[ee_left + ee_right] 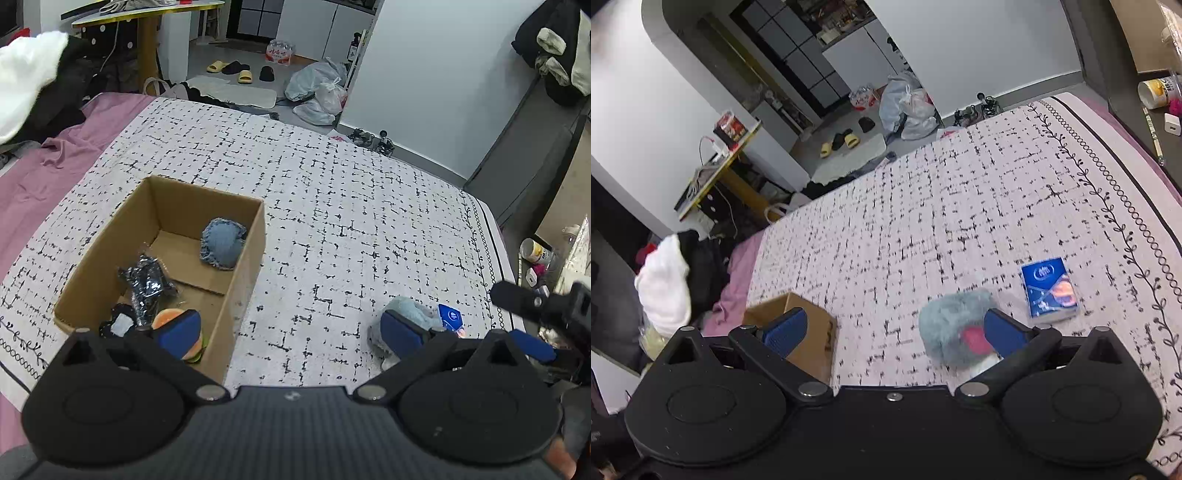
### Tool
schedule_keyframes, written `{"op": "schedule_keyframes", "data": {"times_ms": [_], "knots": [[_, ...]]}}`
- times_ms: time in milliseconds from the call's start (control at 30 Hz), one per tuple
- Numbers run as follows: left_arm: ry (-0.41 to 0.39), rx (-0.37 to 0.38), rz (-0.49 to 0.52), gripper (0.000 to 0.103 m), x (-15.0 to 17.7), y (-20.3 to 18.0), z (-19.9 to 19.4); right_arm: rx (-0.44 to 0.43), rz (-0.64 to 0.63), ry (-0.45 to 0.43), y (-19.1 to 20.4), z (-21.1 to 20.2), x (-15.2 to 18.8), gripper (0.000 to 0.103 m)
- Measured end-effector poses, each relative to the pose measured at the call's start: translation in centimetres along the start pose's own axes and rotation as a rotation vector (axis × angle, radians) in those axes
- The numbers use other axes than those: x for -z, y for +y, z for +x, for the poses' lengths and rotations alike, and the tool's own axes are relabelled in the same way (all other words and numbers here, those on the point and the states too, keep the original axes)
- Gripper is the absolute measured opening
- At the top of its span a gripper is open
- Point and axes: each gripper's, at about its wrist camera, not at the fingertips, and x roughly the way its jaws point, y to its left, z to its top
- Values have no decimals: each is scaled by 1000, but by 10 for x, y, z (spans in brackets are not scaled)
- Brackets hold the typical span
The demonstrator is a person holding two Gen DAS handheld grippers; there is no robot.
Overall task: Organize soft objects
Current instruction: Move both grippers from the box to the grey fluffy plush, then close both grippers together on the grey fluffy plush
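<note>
An open cardboard box (243,258) lies on the bed; it also shows in the right wrist view (812,332). Inside lie a denim cushion (221,243), a black shiny packet (147,284) and an orange-green soft toy (192,343). A grey-blue fluffy toy (410,317) lies on the bedspread right of the box, with a red patch in the right wrist view (955,332). A blue tissue pack (1051,288) lies beside it. My left gripper (291,332) is open and empty above the box's right wall. My right gripper (894,332) is open and empty, its right finger over the fluffy toy.
The bed has a white bedspread with black marks (332,206) over a pink sheet (29,184). Clothes (29,81) pile at the left. Plastic bags (317,88) and slippers (236,70) lie on the floor beyond. A side table with a cup (535,251) stands right.
</note>
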Motion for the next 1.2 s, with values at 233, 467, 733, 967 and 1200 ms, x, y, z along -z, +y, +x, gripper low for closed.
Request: {"op": "schedule_keyframes", "data": {"times_ms": [233,467,733,967,1200], "knots": [[6,5,52,102,-5,-18,14,-72,27,-61,-19,15,11,103],[14,12,69,102,-13,-33,38,-77,94,-65,-35,22,6,103],[44,71,69,99,-18,-51,72,-12,221,-12,-69,52,4,102],[108,101,38,87,-21,-63,108,-61,382,52,-93,73,3,89],[155,134,6,73,-18,-75,133,9,473,124,-112,92,13,68]]}}
